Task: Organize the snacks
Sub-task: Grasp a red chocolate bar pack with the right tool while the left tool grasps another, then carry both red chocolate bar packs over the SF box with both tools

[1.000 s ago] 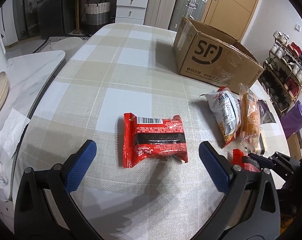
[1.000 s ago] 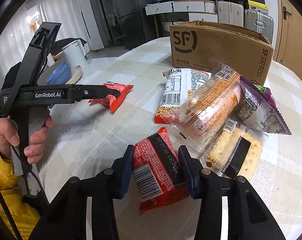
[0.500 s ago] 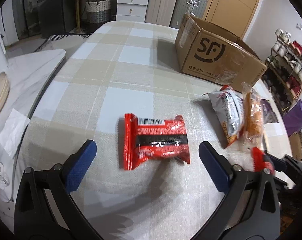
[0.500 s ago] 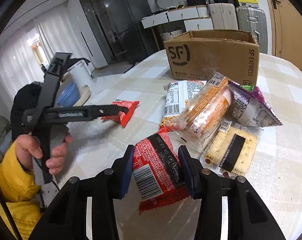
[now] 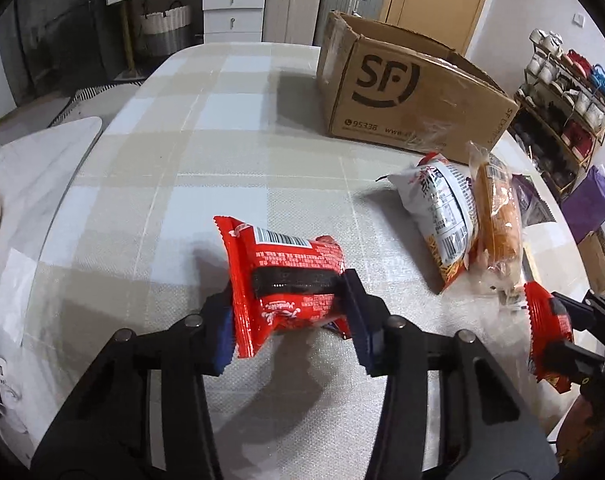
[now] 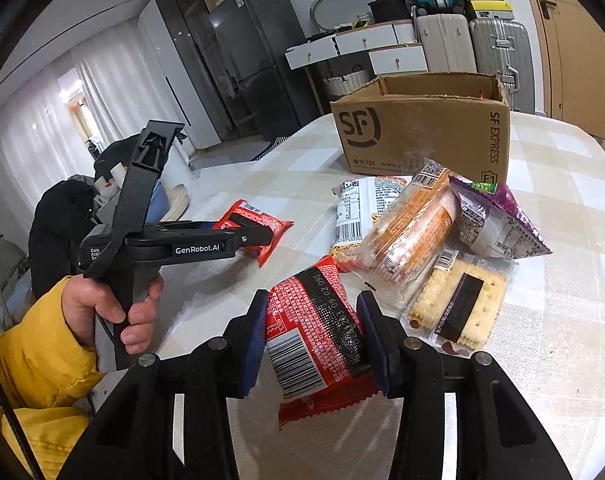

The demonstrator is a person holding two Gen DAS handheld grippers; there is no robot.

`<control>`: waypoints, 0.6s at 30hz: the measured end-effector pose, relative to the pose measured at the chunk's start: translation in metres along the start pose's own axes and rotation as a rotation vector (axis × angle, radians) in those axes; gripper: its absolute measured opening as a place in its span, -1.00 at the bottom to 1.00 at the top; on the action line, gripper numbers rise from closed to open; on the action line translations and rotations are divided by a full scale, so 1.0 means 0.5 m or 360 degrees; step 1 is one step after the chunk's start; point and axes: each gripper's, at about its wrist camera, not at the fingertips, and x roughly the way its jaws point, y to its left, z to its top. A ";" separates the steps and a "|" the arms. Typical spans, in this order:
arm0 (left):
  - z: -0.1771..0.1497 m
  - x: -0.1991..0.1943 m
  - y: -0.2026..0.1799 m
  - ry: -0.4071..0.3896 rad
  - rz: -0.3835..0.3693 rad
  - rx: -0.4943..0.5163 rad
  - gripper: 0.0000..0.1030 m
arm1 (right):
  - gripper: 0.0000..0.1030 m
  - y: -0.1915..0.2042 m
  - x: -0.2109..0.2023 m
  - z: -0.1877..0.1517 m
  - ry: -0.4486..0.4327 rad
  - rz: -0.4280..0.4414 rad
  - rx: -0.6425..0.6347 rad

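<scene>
A red snack packet (image 5: 286,264) sits between the blue pads of my left gripper (image 5: 286,296), whose jaws are closing and press on both its sides just above the checked tablecloth. My right gripper (image 6: 314,304) is shut on a second red packet (image 6: 318,336), held clear of the table. The right wrist view shows the left gripper (image 6: 258,236) from the side with its packet (image 6: 250,216). At the right edge of the left wrist view is the right gripper (image 5: 558,320). An open SF cardboard box (image 5: 406,92) (image 6: 422,132) stands at the far side.
Loose snacks lie in front of the box: a white packet (image 5: 442,208), an orange bread pack (image 6: 414,228), a purple packet (image 6: 494,220) and crackers (image 6: 458,300). A hand in a yellow sleeve (image 6: 102,312) holds the left gripper. The table edge curves at the left.
My left gripper's wide-open jaws have closed onto the red packet and tilted it up. My right gripper has risen a little with its packet.
</scene>
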 end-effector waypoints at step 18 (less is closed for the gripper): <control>0.008 -0.128 -0.003 -0.0169 -0.0146 -0.0047 -0.32 | -0.14 0.016 -0.100 0.056 -0.0181 0.0001 0.0047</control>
